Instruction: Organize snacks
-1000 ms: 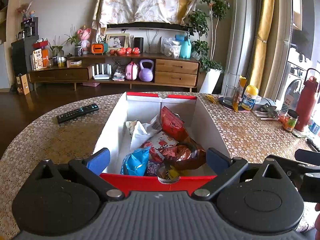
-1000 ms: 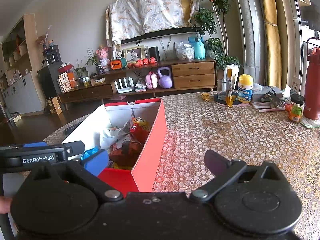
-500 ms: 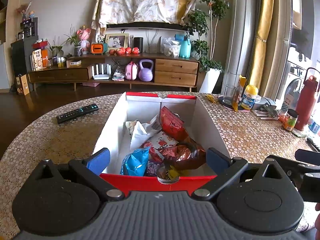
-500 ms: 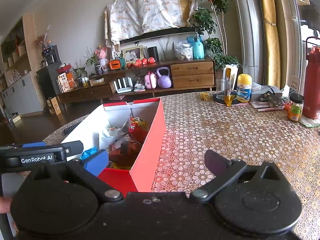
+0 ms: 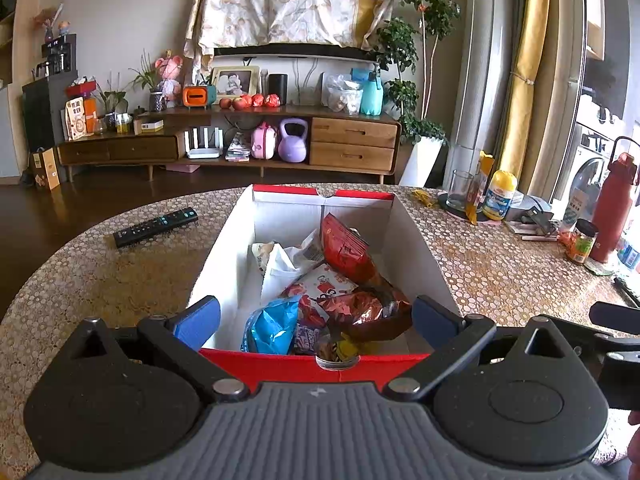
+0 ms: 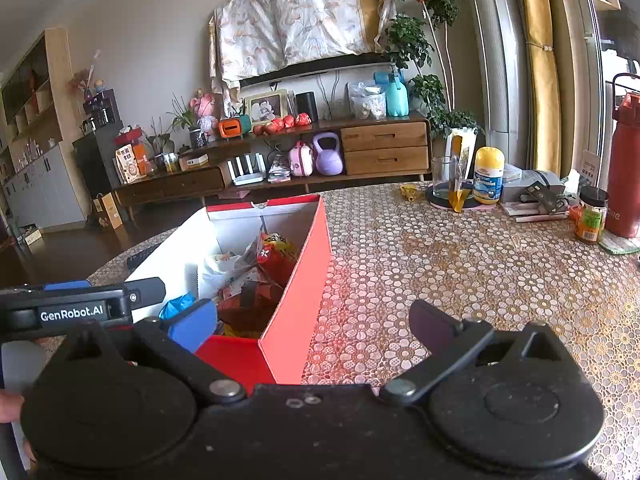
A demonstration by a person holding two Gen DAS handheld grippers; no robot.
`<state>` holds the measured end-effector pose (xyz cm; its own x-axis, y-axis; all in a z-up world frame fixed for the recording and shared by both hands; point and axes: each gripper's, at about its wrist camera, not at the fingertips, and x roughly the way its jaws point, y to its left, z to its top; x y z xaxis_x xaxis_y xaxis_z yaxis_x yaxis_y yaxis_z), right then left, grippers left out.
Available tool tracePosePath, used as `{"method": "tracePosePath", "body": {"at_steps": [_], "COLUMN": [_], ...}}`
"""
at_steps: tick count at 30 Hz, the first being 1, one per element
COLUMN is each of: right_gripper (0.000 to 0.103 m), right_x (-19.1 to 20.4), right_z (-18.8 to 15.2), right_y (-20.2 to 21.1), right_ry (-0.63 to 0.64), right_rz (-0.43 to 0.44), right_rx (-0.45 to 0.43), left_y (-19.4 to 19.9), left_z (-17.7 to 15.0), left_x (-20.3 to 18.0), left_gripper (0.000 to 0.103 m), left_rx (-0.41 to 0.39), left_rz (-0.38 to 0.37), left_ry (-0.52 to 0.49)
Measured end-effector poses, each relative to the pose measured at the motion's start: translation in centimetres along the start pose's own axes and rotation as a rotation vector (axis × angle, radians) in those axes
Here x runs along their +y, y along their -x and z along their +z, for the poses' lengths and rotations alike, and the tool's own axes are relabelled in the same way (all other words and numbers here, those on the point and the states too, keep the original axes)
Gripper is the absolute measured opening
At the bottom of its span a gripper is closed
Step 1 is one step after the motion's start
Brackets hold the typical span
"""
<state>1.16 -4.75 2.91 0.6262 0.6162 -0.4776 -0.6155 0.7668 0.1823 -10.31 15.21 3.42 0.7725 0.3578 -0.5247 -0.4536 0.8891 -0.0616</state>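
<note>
Snacks fill the red box point(image 5: 416, 248) at twelve o'clock of the left gripper point(image 5: 316, 314), whose fingers stand wide and empty, straddling its near wall. Only this view shows the blue bag point(image 5: 272, 326) plainly, and the remote point(image 5: 155, 227) at ten o'clock on the table point(image 5: 500, 272). From the right gripper point(image 6: 312, 318), likewise wide and empty, the box sits at eleven o'clock, a red bottle point(image 6: 624, 172) at two. Nothing has shifted since a second ago.

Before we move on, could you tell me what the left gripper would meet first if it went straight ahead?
Probably the red near wall of the box, which lies just ahead between the open left gripper fingers; depth is uncertain.
</note>
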Motion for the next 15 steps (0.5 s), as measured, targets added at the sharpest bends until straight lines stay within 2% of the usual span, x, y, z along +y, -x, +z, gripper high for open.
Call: {"method": "tracePosePath", "body": {"at_steps": [6,15], "right_gripper": [0.103,0.103], "right_x": [-0.06,-0.07], "right_z": [0.00,0.01], "right_y": [-0.14,-0.11], "right_ry": [-0.001,-0.002], "right_rz": [-0.002,-0.002], "right_rx": [0.002,0.002], "left_y": [-0.33,-0.06], "left_z": [-0.02,0.02], "left_x": [0.30,-0.08], "left_gripper": [0.103,0.103], "left_rx": [0.017,0.005], "left_rz": [-0.021,-0.012], "left_ry": [0.023,-0.001]}}
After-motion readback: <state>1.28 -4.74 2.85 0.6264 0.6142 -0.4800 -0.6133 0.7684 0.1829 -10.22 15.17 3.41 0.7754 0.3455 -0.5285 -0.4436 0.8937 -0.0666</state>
